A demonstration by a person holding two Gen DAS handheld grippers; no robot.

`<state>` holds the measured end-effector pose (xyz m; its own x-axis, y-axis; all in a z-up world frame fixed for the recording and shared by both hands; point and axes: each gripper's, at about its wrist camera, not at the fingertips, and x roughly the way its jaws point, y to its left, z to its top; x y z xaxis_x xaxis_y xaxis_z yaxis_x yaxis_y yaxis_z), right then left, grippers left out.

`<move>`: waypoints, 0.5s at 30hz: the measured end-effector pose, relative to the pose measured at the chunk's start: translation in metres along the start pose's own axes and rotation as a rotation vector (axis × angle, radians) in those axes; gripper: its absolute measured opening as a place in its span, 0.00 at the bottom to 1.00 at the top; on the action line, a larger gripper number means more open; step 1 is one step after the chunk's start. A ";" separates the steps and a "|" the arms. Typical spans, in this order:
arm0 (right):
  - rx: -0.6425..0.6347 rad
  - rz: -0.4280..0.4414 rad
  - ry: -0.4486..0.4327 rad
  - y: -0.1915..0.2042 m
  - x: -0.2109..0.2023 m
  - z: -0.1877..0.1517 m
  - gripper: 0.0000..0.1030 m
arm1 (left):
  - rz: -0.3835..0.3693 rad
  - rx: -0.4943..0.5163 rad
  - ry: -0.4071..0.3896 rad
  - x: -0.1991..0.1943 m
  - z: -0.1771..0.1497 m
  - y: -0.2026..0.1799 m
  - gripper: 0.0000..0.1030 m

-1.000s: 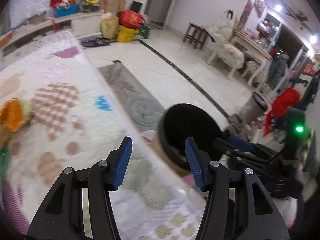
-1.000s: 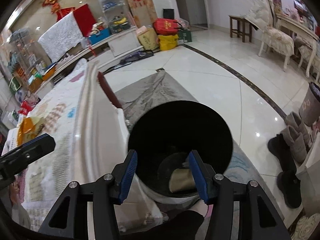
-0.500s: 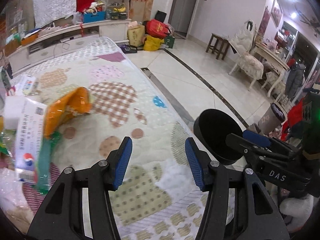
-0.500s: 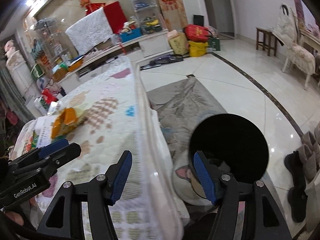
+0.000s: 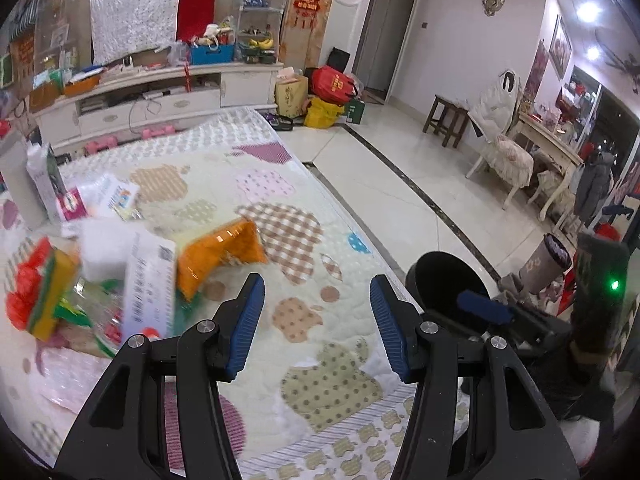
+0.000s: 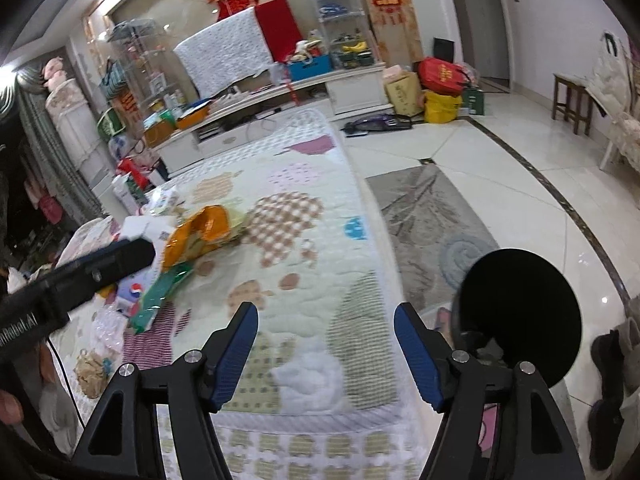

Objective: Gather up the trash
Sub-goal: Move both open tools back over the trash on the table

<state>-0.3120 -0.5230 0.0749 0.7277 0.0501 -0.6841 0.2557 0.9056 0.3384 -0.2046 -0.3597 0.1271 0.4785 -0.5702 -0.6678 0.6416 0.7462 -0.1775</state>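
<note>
The quilted bench [image 5: 328,384] carries the trash along its left side; a black bin [image 6: 520,316] stands off its right edge; an orange wrapper [image 5: 220,252] lies beside a Pepsi-logo packet [image 6: 134,292]; left gripper [image 5: 316,320], lettered "GenRobot.AI", and right gripper [image 6: 326,350] both gape wide, holding nothing.

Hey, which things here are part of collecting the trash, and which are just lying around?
For the job:
- crumpled orange snack bag
- flat green wrapper
- round black trash bin

Just lying about:
- dark wooden stool
- red bag on floor
- grey floor rug
</note>
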 end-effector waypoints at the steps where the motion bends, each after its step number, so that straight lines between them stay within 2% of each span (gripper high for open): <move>1: -0.003 0.007 0.000 0.003 0.000 0.000 0.66 | -0.005 0.004 -0.007 -0.005 0.003 0.002 0.52; 8: -0.036 0.067 0.013 0.026 0.006 -0.003 0.66 | -0.009 -0.022 -0.035 -0.042 0.013 0.029 0.52; 15: -0.076 0.110 0.055 0.052 0.023 -0.008 0.66 | 0.045 -0.080 -0.015 -0.077 -0.005 0.078 0.52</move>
<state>-0.2873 -0.4707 0.0715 0.7124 0.1720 -0.6804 0.1256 0.9226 0.3648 -0.1948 -0.2556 0.1610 0.5150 -0.5400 -0.6657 0.5694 0.7960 -0.2051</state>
